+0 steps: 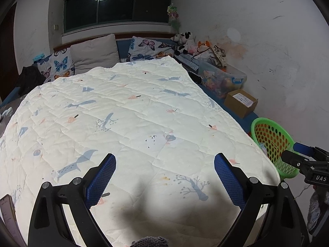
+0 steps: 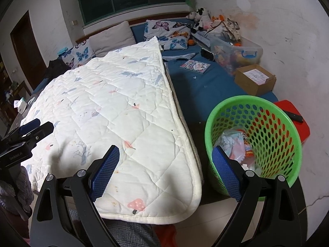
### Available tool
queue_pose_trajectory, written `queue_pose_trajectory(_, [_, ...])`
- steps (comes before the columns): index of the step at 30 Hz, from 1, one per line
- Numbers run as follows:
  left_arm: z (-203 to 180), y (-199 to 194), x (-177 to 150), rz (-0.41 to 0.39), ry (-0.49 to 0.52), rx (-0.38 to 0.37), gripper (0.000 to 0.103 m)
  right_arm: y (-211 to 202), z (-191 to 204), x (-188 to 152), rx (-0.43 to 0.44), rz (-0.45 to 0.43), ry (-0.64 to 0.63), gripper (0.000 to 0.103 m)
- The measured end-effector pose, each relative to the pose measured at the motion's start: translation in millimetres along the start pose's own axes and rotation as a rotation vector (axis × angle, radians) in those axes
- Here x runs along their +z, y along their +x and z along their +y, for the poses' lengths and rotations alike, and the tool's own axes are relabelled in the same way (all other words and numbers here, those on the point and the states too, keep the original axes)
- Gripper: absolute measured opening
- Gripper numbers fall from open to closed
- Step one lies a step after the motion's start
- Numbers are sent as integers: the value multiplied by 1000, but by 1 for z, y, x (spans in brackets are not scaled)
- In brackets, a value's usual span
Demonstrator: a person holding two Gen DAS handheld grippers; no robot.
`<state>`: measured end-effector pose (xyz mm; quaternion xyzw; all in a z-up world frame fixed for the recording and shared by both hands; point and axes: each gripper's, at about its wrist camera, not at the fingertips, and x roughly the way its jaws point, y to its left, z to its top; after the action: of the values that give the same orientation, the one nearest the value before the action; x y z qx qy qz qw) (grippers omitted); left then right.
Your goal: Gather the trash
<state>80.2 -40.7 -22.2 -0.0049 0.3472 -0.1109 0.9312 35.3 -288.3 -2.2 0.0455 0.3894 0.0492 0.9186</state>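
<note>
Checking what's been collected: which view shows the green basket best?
The right wrist view: the green basket shows whole, wrappers inside. The left wrist view catches only its side at the edge.

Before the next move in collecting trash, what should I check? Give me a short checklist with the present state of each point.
1. Left gripper jaws open and holding nothing: ok.
2. Right gripper jaws open and holding nothing: ok.
3. Green basket upright and within view at the bed's right side: ok.
4. Basket has room for more: ok, wrappers cover only the bottom.
5. Trash remaining on the quilt: cannot tell, none is clearly visible.
6. Small scraps on the blue sheet are trash: cannot tell, too small.
</note>
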Motion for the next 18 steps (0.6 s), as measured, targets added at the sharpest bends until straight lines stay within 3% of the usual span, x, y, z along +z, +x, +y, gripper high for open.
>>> queue_pose_trajectory(18, [4,0,0,-7,-10,15,93,2,3,1,4,3,-5,91])
